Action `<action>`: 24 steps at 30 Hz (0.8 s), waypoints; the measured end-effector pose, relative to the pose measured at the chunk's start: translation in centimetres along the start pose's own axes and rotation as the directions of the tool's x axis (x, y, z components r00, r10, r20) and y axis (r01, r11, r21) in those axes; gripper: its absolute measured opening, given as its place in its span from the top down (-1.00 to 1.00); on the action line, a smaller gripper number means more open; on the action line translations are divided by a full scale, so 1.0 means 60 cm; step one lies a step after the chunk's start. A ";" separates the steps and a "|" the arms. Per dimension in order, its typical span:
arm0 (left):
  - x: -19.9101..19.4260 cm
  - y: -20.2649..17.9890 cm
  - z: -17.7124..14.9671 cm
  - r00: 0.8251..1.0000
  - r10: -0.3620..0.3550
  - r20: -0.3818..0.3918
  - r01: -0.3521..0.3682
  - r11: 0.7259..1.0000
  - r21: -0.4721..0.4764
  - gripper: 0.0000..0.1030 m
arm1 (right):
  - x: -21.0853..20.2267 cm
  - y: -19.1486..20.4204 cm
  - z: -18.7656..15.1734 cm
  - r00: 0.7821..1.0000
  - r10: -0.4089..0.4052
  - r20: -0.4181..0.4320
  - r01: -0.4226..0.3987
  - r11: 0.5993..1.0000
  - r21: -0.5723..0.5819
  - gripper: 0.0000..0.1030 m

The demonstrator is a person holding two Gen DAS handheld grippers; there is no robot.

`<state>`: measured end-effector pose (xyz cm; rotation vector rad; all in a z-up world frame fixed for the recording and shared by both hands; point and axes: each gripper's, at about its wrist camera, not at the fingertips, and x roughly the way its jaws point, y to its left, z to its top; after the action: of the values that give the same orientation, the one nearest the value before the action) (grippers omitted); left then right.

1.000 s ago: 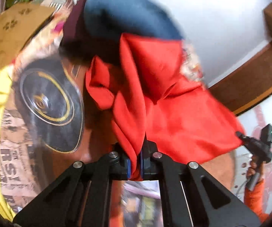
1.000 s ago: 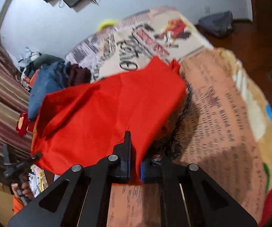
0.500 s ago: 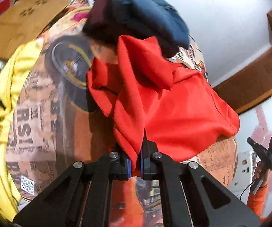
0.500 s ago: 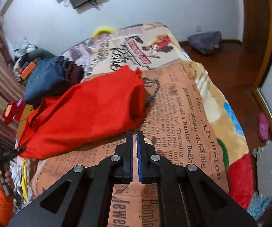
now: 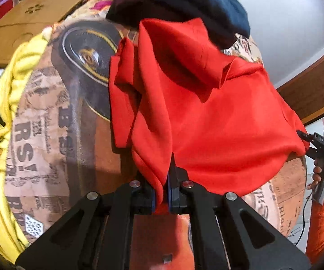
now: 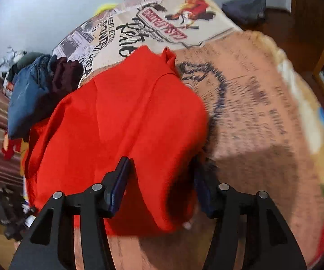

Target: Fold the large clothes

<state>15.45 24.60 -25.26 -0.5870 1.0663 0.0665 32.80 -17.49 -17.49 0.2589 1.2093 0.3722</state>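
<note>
A large red garment (image 5: 207, 117) lies bunched on a bed with a newspaper-print blanket (image 5: 49, 135). My left gripper (image 5: 164, 191) is shut on a fold of its near edge. In the right wrist view the red garment (image 6: 121, 121) fills the middle. My right gripper (image 6: 162, 186) is open, its jaws wide apart on either side of the garment's near corner, holding nothing. The right gripper also shows at the far right of the left wrist view (image 5: 319, 144), beside the garment's far corner.
A pile of dark blue and maroon clothes (image 5: 184, 2) lies behind the red garment; it shows at the left in the right wrist view (image 6: 38, 90). A yellow cloth (image 5: 2, 117) hangs along the bed's left edge. Wooden floor (image 6: 297, 27) lies beyond the bed.
My right gripper was shut on the garment a second ago, then shut and empty, and now stands open around the garment's corner. My left gripper has kept its hold throughout.
</note>
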 end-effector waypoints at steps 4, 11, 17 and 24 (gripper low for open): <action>0.014 0.006 -0.005 1.000 -0.010 -0.014 0.010 1.000 -0.016 0.84 | 0.019 0.006 0.001 0.998 0.068 -0.012 -0.068 0.998 0.004 0.34; 0.009 -0.003 -0.002 1.000 0.002 -0.012 -0.002 1.000 0.000 0.84 | -0.015 0.024 -0.011 0.991 0.132 0.035 -0.131 0.991 -0.028 0.74; -0.026 -0.042 0.020 1.000 -0.007 0.022 0.005 0.997 0.075 0.85 | -0.101 0.036 -0.047 0.987 0.131 0.094 -0.122 0.988 -0.093 0.78; -0.053 -0.097 0.013 0.999 0.007 0.034 -0.014 0.978 0.208 0.83 | -0.165 -0.009 -0.119 0.993 0.030 0.112 -0.018 0.994 -0.108 0.65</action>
<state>16.39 20.77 -19.88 -0.3896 1.0296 -0.0267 23.15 -22.06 -11.61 0.1992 1.0712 0.4360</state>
